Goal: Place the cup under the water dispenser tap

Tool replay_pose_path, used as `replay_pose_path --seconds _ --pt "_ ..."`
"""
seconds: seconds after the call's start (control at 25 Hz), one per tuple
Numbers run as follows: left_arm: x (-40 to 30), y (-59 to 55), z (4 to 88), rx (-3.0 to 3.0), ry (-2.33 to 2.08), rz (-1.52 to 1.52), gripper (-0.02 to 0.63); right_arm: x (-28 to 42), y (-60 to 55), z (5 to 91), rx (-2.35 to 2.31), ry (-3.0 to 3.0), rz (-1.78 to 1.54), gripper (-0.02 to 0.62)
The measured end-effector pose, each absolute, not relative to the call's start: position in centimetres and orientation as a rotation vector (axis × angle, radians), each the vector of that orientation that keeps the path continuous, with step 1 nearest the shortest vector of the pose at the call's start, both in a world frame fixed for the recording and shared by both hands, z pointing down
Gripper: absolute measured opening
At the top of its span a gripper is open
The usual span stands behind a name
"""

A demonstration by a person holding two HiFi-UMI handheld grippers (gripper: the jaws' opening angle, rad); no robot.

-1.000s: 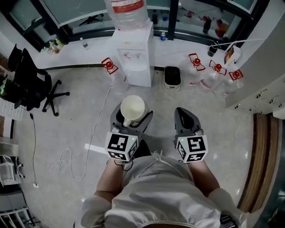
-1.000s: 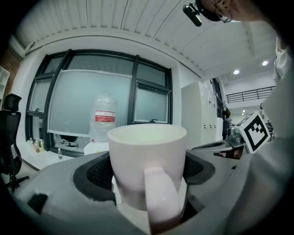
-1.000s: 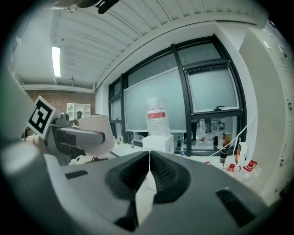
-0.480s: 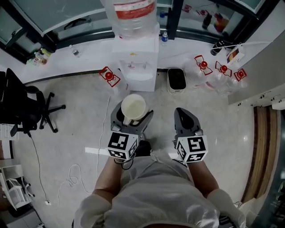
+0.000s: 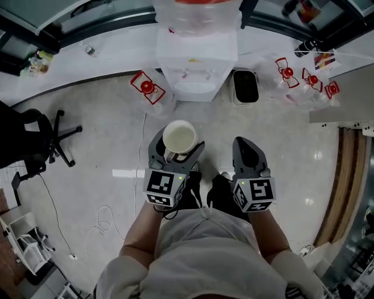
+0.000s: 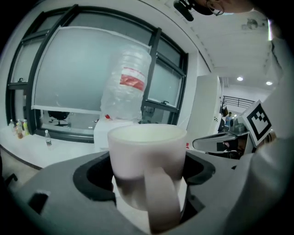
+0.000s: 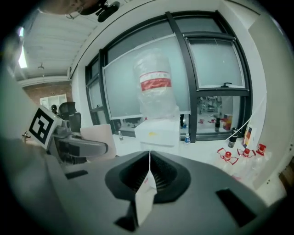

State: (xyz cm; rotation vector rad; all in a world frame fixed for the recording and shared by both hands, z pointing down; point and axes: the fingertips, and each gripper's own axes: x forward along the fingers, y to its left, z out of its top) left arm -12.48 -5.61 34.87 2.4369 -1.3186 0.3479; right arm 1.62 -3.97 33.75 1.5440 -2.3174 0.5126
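Far to the left, a black office chair (image 5: 32, 137) stands on the pale, glossy floor (image 5: 99, 134), with a thin white cable (image 5: 99, 219) looping nearer the person. Right of these, the left tool (image 5: 177, 147) grips the cup (image 5: 179, 138). Its jaws stand wide and clamp the round wall from both sides, rim up, and the thick loop handle (image 6: 161, 197) is turned back toward the person. The cup is a smooth, cream, straight-sided mug, held in the air above the floor and well short of the white, boxy water dispenser (image 5: 197, 64). That stands far off against the white ledge under the windows, a clear plastic bottle (image 5: 198, 10) upended on top. To do this step well, I judge the mug should travel level, go low into the recess (image 5: 196, 87) beneath the small taps (image 5: 188, 75), sit centred under one spout, and rest on the tray before the jaws let go; a glazed wall may slip. The right tool (image 5: 249, 155) is closed, jaws together on nothing. Beyond it sits a dark bin (image 5: 245, 86), and farther right lie clear empty bottles (image 5: 310, 77) with red caps.
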Motion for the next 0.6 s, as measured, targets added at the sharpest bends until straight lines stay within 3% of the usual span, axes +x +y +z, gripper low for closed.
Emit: replay_pose_path --seconds 0.6 --pt "-9.8 -9.5 53.9 2.347 -1.298 0.418 0.451 1.1 -11.1 51.1 1.398 -2.260 0.559 0.029"
